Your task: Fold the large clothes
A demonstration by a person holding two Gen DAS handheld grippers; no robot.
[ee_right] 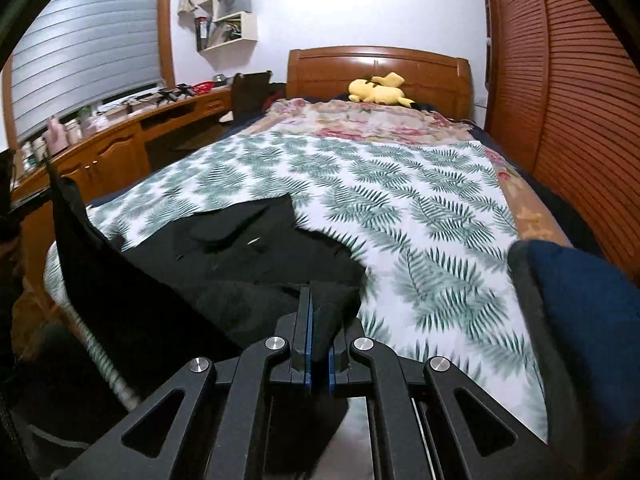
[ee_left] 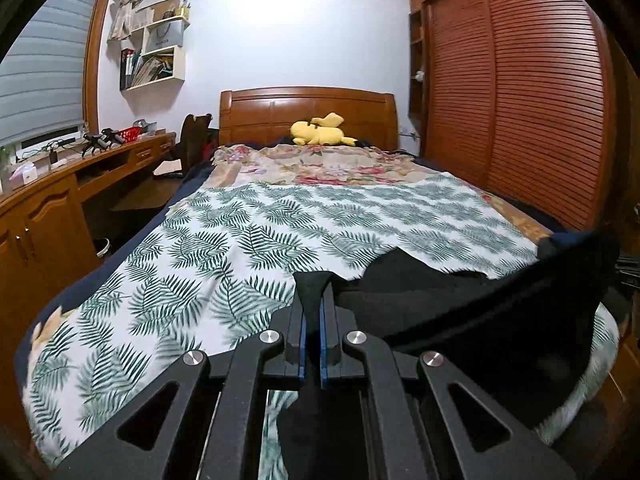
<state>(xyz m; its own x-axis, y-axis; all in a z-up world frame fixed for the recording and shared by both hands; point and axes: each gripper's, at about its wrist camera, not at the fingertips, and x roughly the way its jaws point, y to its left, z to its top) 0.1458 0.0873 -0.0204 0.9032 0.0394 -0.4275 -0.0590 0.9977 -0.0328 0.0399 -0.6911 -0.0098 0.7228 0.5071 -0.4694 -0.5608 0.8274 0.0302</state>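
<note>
A large black garment (ee_left: 460, 312) lies at the foot of the bed on a white sheet with green fern print (ee_left: 224, 240). My left gripper (ee_left: 313, 300) is shut on a corner of it, with black cloth pinched between the blue pads. The cloth stretches taut to the right and up. In the right wrist view the black garment (ee_right: 224, 256) spreads left and ahead, its left edge lifted. My right gripper (ee_right: 320, 312) is shut on another part of its edge. The fern sheet (ee_right: 420, 208) lies beyond it.
A yellow plush toy (ee_left: 320, 132) lies by the wooden headboard (ee_left: 308, 108). A wooden desk with clutter (ee_left: 80, 160) runs along the left. A slatted wardrobe (ee_left: 520, 92) stands to the right. A folded dark blue item (ee_right: 580, 304) sits at the bed's near right.
</note>
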